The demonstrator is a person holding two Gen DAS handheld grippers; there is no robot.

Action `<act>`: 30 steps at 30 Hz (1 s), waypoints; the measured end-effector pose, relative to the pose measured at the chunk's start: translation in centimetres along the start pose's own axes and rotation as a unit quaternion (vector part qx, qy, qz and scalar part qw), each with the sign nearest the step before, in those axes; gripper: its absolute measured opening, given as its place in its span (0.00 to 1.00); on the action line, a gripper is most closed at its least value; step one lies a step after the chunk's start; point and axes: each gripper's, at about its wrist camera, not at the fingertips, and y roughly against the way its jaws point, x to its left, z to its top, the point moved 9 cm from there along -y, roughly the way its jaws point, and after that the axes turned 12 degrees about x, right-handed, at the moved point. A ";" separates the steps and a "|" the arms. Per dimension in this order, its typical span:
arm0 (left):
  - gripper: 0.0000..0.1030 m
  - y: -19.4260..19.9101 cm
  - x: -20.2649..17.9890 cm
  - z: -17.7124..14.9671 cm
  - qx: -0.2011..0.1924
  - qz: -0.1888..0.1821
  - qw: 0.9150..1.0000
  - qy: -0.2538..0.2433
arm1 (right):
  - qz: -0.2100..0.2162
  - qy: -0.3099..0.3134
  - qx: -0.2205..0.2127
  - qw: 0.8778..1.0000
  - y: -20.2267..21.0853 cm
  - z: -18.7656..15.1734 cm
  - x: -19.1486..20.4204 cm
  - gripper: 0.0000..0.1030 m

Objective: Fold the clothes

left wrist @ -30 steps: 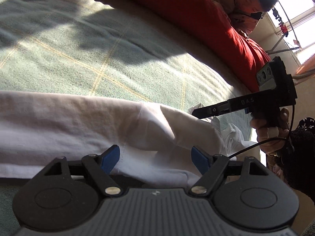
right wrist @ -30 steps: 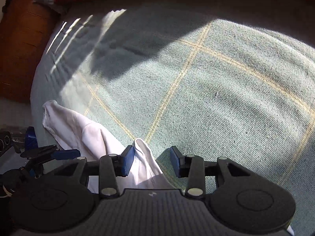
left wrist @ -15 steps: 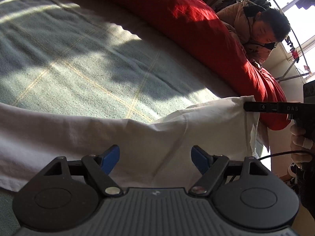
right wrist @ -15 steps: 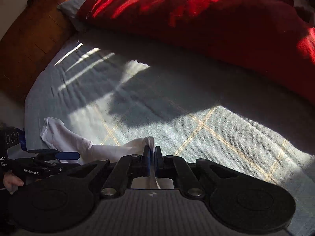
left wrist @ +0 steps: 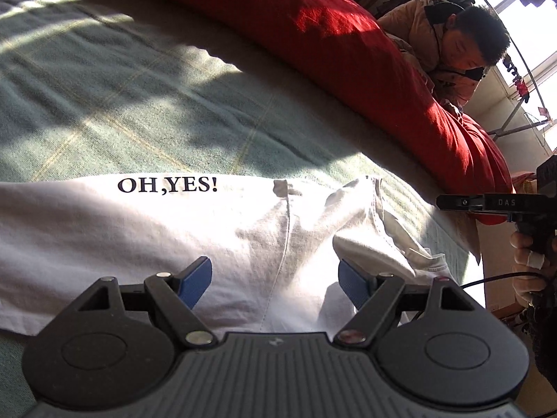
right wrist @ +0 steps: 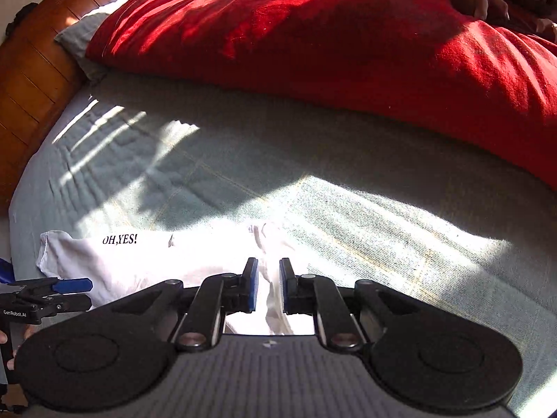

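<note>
Sunlight washes out the white T-shirt (left wrist: 146, 244) lying lower centre on the bed (left wrist: 104, 104), its near edge hidden behind the left gripper (left wrist: 275, 280), whose fingers stand wide apart. Right gripper (right wrist: 268, 287) fingers, just opening, are slightly apart with a shirt fold between them; whether they touch it is unclear.

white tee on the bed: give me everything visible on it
The white cotton-looking T-shirt lies spread lengthwise on the grey-green checked bedcover, sunlit, with black "OH,YES!" lettering near its far edge. A stitched seam runs down it, and the end nearest the right gripper is rumpled and folded over. A strip of its cloth passes between that gripper's narrowly parted pads. The left gripper hovers open above it.
</note>
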 end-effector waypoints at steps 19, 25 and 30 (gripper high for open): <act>0.77 -4.5 -11.0 -1.4 0.066 -0.016 0.987 -0.144 | -0.083 -0.081 0.045 0.992 -2.2 -13.0 -10.2 0.25; 0.77 -5.0 -12.0 -1.9 0.074 -0.016 0.986 -0.150 | -0.083 -0.064 0.051 0.993 -2.8 -14.7 -8.7 0.28; 0.77 -5.1 -12.1 -2.4 0.075 -0.014 0.986 -0.147 | -0.092 -0.034 0.062 0.993 -2.2 -15.1 -7.0 0.15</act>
